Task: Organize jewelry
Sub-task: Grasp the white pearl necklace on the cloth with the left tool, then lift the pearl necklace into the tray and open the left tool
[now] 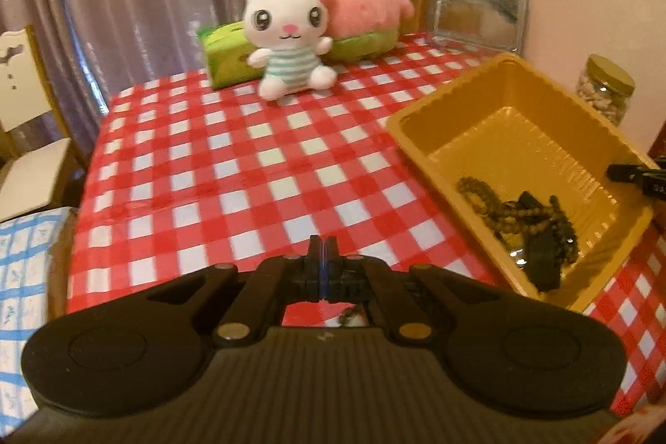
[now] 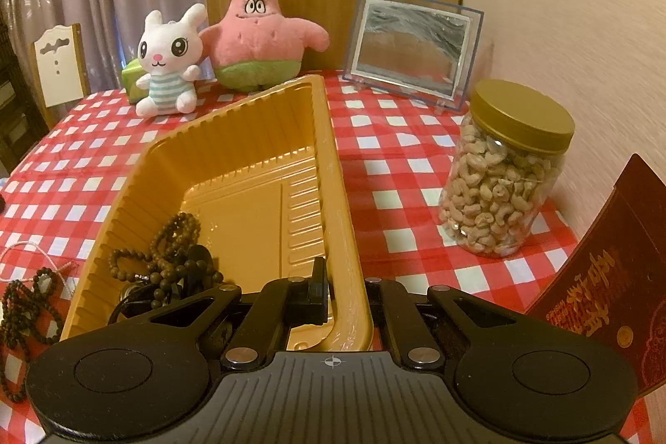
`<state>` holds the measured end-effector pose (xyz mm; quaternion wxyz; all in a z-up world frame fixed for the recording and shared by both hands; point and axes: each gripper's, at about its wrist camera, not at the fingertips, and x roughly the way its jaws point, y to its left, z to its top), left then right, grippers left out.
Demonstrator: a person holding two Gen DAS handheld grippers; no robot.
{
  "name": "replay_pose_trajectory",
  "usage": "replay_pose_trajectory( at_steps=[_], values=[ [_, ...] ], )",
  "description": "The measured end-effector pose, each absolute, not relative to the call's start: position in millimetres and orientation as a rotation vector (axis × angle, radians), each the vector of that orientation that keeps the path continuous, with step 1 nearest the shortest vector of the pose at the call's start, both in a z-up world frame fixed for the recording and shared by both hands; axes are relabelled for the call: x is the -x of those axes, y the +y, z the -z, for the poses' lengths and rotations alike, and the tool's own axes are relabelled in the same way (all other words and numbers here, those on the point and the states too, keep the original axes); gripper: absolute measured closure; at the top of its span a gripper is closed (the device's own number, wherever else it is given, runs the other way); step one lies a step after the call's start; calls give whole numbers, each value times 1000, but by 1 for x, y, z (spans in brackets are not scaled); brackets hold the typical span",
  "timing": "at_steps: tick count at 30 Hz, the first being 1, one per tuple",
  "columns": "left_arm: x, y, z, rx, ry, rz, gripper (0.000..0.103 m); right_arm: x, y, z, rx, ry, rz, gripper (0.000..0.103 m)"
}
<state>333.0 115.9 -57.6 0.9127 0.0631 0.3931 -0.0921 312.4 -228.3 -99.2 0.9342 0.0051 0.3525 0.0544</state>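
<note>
The loose bead string (image 2: pixel 25 313) lies on the counter (image 2: pixel 395 161) beside the tray (image 2: pixel 345 236), light and floppy, best pinched mid-strand; left gripper (image 1: pixel 323 248) fingers are closed empty, right gripper (image 2: pixel 343 294) fingers clamp the tray's wall.

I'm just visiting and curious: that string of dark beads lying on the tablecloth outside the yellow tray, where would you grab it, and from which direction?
Probably from above, pinching the bunched middle of the bead string. It lies limp and flat on the tablecloth left of the yellow tray, so there is no edge to reach from the side. A pinch on the cluster should catch several strands at once.
</note>
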Motion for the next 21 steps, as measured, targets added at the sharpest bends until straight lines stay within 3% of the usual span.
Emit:
replay_pose_trajectory(
  at_steps=[6, 19, 21],
  values=[
    [-337, 97, 82, -172, 870, 267, 85, -312, -228, 99, -10, 718, -112, 98],
    [-367, 65, 139, -331, 970, 362, 85, -313, -227, 99, -8, 721, -112, 98],
    [-369, 65, 142, -344, 975, 377, 89, -313, -227, 100, -10, 722, -110, 98]
  ],
)
